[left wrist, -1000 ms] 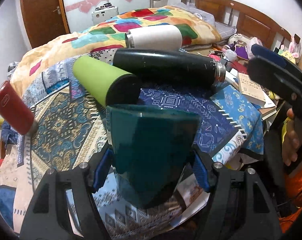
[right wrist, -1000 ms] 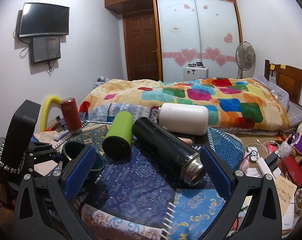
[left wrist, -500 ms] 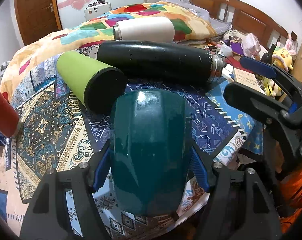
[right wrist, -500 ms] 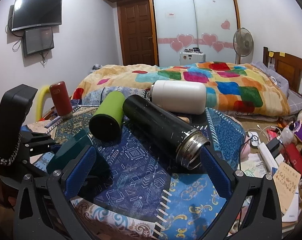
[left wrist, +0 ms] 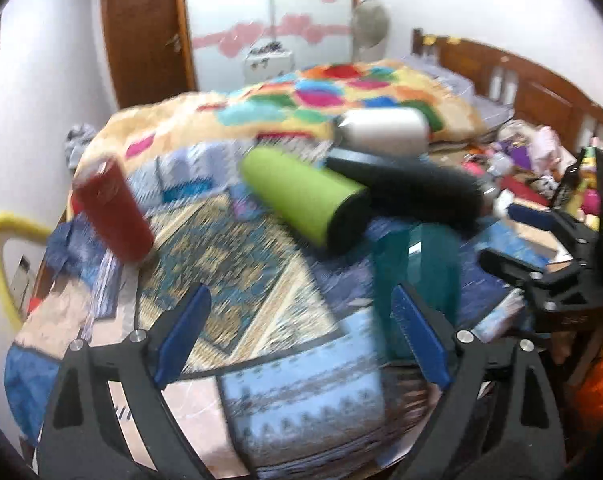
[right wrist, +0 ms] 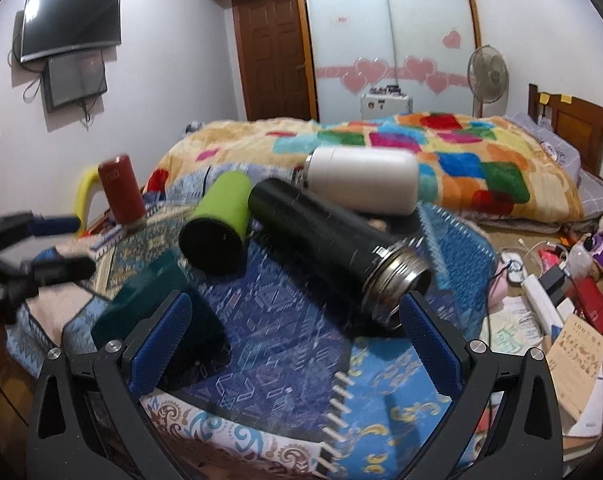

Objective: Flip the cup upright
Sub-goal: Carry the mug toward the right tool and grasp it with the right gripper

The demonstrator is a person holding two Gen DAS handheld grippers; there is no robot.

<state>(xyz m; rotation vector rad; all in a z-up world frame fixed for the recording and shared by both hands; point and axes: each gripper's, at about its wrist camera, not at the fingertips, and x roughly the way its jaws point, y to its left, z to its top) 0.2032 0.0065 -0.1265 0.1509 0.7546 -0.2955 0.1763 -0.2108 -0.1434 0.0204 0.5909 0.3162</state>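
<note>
The dark teal cup [left wrist: 417,276] stands on the patterned cloth, just right of my left gripper [left wrist: 301,320], which is open and empty; its right finger overlaps the cup's lower edge. In the right wrist view the teal cup [right wrist: 149,296] sits behind the left finger of my right gripper [right wrist: 295,344], which is open and empty. The left gripper [right wrist: 45,240] shows at the left edge there. A green cup [left wrist: 305,196], a black flask [left wrist: 413,192] and a white flask [left wrist: 385,132] lie on their sides. The left view is motion-blurred.
A red cup [left wrist: 113,208] stands upright at the left. The table cloth [right wrist: 285,320] ends near the front. A bed with a colourful quilt [right wrist: 421,144] lies behind. Books and clutter [right wrist: 573,320] fill the floor at right. My right gripper shows at the right [left wrist: 541,252].
My left gripper has let go of the teal cup, opened and swung left and back. The cup now stands free on the cloth. My right gripper has moved slightly closer to the table.
</note>
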